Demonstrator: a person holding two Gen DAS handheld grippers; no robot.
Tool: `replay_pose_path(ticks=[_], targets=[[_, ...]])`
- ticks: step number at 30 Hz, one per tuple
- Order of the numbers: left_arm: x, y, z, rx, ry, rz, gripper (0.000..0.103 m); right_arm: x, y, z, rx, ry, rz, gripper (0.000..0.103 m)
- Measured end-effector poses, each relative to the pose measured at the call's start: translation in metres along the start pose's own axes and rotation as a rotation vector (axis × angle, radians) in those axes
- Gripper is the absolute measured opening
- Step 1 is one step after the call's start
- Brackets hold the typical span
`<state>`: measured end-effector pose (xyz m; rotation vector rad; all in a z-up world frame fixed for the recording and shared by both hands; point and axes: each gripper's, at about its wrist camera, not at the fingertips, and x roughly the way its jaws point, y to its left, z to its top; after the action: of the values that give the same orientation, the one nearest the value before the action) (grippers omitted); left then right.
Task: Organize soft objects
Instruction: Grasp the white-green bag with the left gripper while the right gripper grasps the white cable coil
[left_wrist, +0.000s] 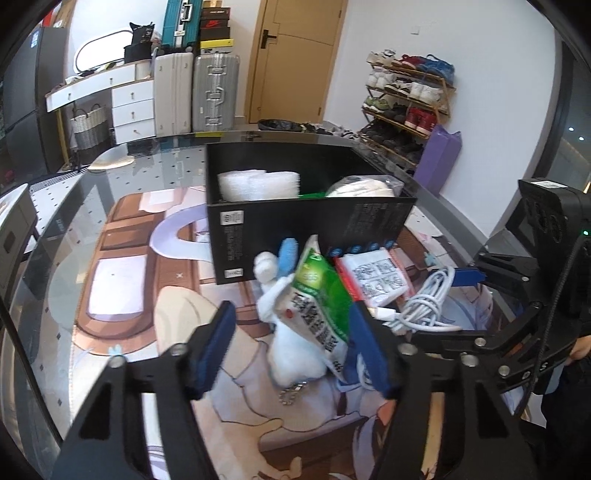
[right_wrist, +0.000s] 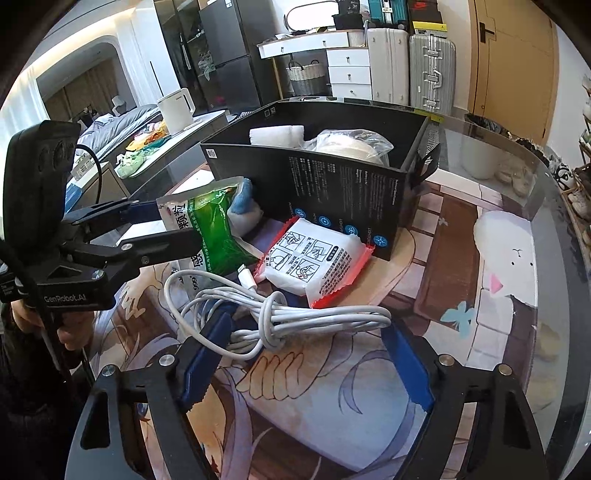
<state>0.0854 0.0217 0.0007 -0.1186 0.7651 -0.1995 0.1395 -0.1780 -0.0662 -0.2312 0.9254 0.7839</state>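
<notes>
Both grippers at the black box, jaws apart.

Left gripper straddles the green-and-white sachet, which leans on the white plush toy; contact unclear. Right gripper brackets the coiled white cable. White instruction-printed packet lies against the black box, which holds a foam roll and a bagged item.

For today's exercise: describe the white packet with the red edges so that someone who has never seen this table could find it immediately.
Start at the black box on the table mat. The white packet lies flat against the box's front wall, between the green pouch and the coiled white cable. Only it has red crimped edges and black line-drawn instruction panels.
</notes>
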Motion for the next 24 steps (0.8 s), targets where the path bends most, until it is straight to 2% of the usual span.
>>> replay_pose_path(ticks=[2, 5, 10, 16, 24], targets=[[-0.001, -0.003, 0.0, 0.01, 0.001, -0.017, 0.044, 0.0, 0.0, 0.0, -0.001, 0.0, 0.001, 0.084], [-0.004, -0.009, 0.0, 0.027, -0.006, -0.043, 0.036, 0.001, 0.001, 0.0, -0.003, 0.002, 0.004, 0.084], [-0.006, -0.016, -0.001, 0.045, -0.016, -0.077, 0.03, 0.002, 0.002, 0.0, -0.007, 0.003, 0.008, 0.084], [0.0, -0.016, -0.004, 0.034, 0.01, -0.085, 0.014, 0.002, 0.005, 0.001, -0.012, 0.002, 0.011, 0.084], [-0.002, -0.015, -0.003, 0.021, 0.007, -0.117, 0.006, 0.001, 0.005, 0.002, -0.014, -0.004, 0.01, 0.084]])
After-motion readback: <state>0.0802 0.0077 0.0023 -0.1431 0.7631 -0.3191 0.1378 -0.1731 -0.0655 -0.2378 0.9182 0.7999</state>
